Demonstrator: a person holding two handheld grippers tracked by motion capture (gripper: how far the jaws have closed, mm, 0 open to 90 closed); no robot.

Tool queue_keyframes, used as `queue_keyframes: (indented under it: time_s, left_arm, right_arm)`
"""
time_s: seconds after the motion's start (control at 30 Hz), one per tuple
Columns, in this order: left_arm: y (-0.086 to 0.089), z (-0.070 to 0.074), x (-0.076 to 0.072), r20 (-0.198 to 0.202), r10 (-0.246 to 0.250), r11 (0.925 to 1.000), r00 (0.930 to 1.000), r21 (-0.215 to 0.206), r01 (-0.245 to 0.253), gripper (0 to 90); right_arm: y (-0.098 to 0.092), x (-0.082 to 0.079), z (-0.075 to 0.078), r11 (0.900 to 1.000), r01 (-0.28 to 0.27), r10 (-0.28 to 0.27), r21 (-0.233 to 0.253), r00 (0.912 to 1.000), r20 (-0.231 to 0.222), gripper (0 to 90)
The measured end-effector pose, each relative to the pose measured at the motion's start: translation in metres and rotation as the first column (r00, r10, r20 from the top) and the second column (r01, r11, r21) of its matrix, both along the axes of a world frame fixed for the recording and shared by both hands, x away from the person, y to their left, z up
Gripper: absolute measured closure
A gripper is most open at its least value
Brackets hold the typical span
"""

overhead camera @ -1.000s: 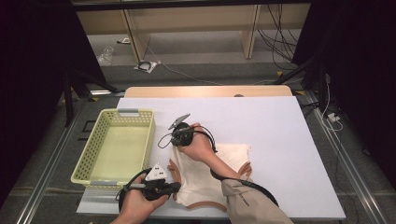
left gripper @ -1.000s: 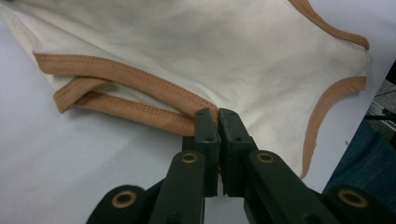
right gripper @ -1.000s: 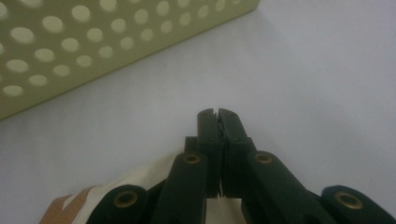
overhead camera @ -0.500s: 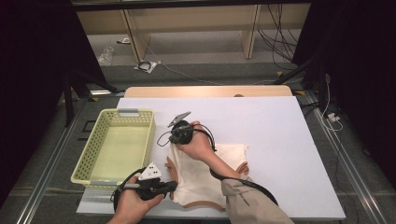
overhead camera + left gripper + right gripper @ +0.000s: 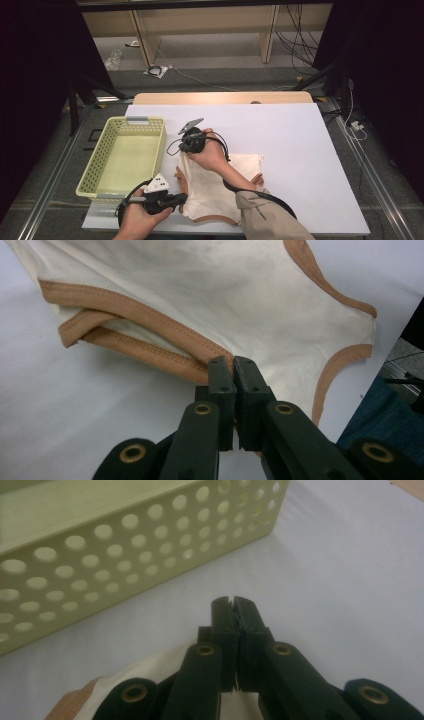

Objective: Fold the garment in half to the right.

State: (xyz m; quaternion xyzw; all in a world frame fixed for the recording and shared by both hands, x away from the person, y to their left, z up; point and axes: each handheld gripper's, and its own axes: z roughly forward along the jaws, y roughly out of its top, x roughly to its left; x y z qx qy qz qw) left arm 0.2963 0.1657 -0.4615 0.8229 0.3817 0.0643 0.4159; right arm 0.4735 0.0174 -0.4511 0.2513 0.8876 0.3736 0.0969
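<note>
Apparently both grippers [image 5: 233,365] [image 5: 233,605] on garment [image 5: 215,185]

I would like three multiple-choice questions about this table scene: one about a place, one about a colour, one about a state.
1. Where is the pale yellow perforated plastic basket relative to the cream cloth garment?
A. to its left
B. to its right
C. on top of it

2. What colour is the garment's trim?
A. blue
B. orange-brown
C. black

3. How do the left gripper jaws stand?
A. wide open
B. closed on the trim
C. closed on the basket

Answers: 1 A, the high view shows the basket at the left; 2 B, the left gripper view shows the trim; 3 B, the jaws pinch the hem.
</note>
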Motion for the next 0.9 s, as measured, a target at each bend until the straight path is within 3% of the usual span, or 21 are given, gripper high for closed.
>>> queue_keyframes:
  time_s: [0.9]
  left_arm:
    - [0.011,0.011,0.001,0.008,0.030,0.9991,0.9995,-0.031,-0.030,86.8]
  right_arm:
    - [0.005,0.002,0.013,0.999,0.008,-0.009,0.039,0.9997,0.022,89.3]
